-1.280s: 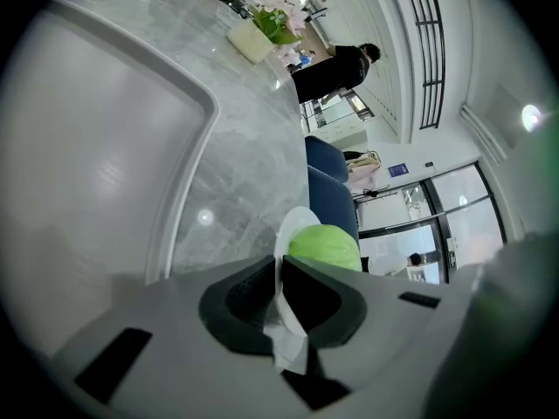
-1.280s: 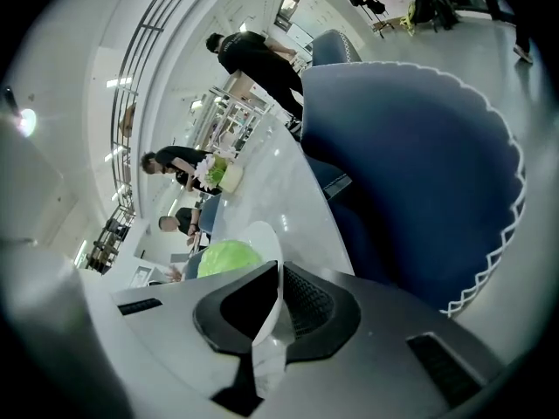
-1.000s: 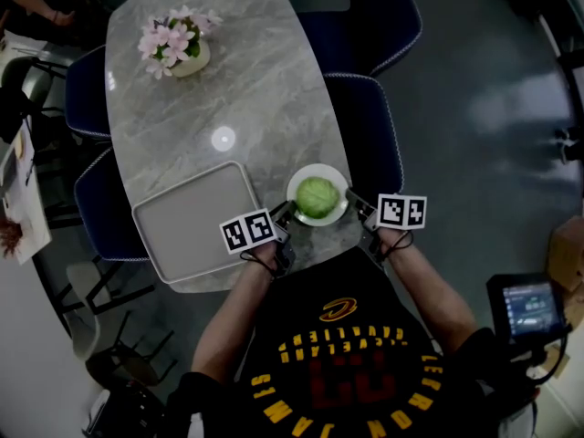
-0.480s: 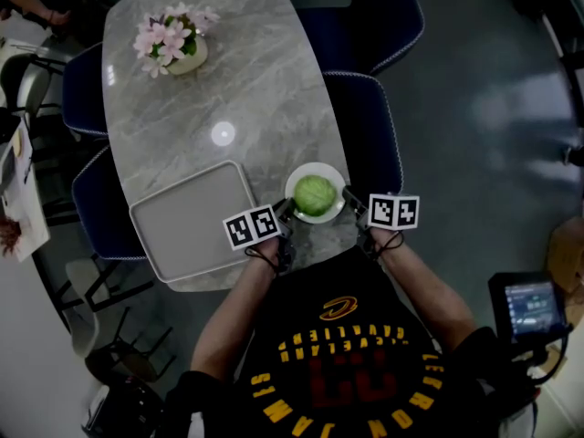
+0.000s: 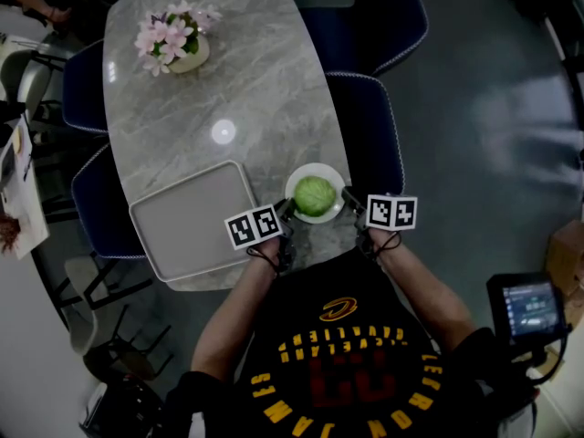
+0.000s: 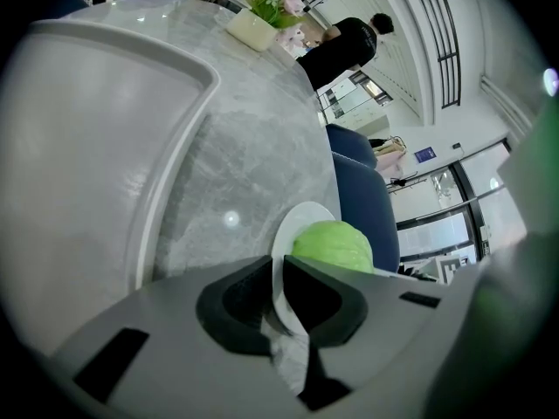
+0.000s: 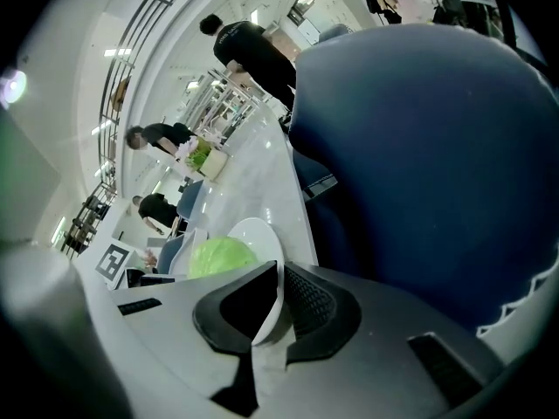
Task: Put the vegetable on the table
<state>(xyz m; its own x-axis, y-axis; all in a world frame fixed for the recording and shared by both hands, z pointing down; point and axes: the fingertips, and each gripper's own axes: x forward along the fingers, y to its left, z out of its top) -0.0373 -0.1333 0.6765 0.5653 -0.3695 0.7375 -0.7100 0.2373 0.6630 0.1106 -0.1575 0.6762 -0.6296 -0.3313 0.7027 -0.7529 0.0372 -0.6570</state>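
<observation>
The cabbage point(image 5: 315, 195) sat in a white plate point(image 5: 315, 170) that rested on the marble table point(image 5: 265, 80), close to the table's edge at about 5 o'clock in the head view. The left gripper point(image 5: 286, 210) met the plate at its 8 o'clock and the right gripper point(image 5: 349, 194) at its 3 o'clock, both angled downward from the person's hands. In the left gripper view the plate's thin rim filled the narrow gap between the jaws, with the pads against it; those jaws had just been opening a little. In the right gripper view the jaws were clamped on the opposite rim, and the green head showed just beyond them. A grey tray point(image 5: 187, 222) lay beside the plate at its 9 o'clock, near but not touching it. A pot of pink flowers point(image 5: 178, 42) stood far up the table at 11 o'clock. A dark blue chair point(image 5: 370, 126) was drawn in at the plate's 1 o'clock.
</observation>
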